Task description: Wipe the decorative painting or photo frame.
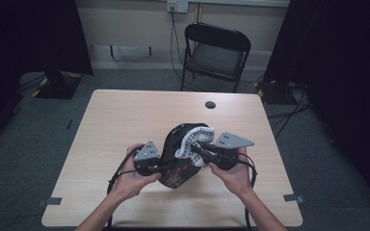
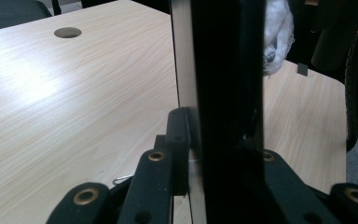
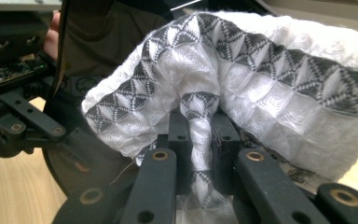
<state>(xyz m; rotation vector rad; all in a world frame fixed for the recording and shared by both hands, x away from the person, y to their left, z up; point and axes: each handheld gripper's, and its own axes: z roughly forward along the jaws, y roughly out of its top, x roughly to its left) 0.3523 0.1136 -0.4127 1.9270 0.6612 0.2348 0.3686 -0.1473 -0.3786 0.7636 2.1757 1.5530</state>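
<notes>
Left gripper [image 1: 160, 167]: jaws clamped on the rim of the black plate [image 1: 176, 159] at its 8 o'clock edge, holding it on edge above the wooden table [image 1: 125, 120]. The plate's long axis runs from 7 to 1 o'clock. Right gripper [image 1: 197, 153]: jaws pinched tight on a fold of the white-and-grey waffle cloth [image 1: 197, 139], which lies against the plate face at 2 o'clock. The cloth hand is nearer the face; the wipe likely follows that axis.
</notes>
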